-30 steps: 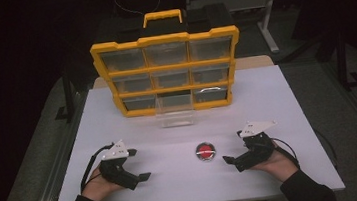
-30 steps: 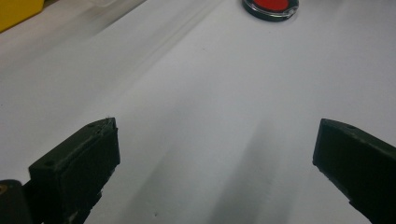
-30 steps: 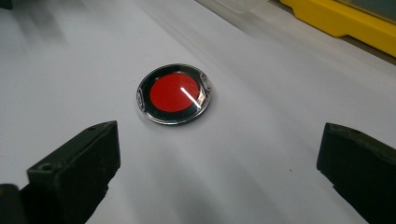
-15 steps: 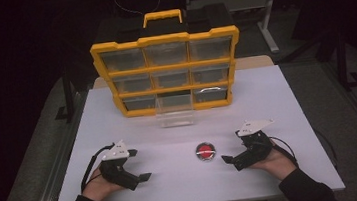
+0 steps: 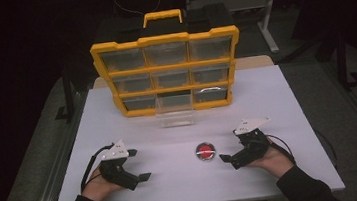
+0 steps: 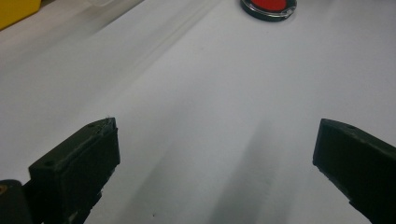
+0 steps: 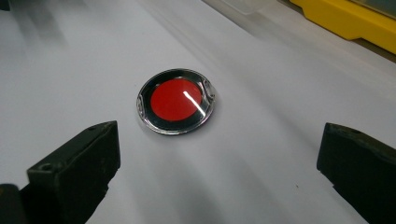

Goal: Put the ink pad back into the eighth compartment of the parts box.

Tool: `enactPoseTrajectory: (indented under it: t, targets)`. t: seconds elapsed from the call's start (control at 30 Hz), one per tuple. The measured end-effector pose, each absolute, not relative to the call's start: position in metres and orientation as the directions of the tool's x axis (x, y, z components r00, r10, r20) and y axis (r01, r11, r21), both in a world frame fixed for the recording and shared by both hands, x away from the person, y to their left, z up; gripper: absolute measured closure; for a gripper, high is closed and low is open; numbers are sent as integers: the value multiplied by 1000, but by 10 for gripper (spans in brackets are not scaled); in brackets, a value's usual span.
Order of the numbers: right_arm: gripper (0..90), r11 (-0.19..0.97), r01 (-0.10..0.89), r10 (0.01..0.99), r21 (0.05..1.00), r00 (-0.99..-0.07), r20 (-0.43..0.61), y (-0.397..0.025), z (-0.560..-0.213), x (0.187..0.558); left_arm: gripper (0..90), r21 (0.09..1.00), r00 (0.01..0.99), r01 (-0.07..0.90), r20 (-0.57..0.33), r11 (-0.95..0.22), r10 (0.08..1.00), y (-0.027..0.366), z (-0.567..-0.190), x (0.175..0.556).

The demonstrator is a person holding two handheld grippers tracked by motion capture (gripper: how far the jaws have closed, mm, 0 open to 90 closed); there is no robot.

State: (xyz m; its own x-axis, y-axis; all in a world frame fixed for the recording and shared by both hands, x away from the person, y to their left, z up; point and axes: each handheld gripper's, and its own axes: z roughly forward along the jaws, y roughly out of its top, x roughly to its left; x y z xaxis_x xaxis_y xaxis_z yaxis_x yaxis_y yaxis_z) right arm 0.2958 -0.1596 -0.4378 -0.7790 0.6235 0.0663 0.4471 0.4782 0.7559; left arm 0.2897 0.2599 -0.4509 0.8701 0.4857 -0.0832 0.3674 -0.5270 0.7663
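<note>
A round red disc (image 5: 205,151) with a clear rim and black ring lies flat on the white table (image 5: 277,100), near the front middle. My right gripper (image 5: 227,159) rests on the table just right of the disc, open, its jaws pointing left at it. In the right gripper view the disc (image 7: 176,100) lies a short way ahead of the open gripper (image 7: 219,144), slightly left of centre, untouched. My left gripper (image 5: 143,177) rests at the front left, open and holding nothing. In the left gripper view the gripper (image 6: 215,140) faces bare table, with the disc (image 6: 269,4) far ahead.
A yellow organiser (image 5: 168,71) with clear drawers and a carry handle stands upright at the back of the table. One clear drawer (image 5: 175,115) sticks out from its bottom middle row onto the table. The organiser's yellow edge (image 7: 345,18) shows beyond the disc.
</note>
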Motion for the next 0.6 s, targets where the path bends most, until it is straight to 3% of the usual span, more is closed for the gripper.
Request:
enactPoseTrajectory:
  t: [0.6]
  targets:
    - [0, 486, 444, 607, 753, -791, 75, -151, -434, 304, 0, 765, 871, 370, -87, -527, 484, 259, -451, 289]
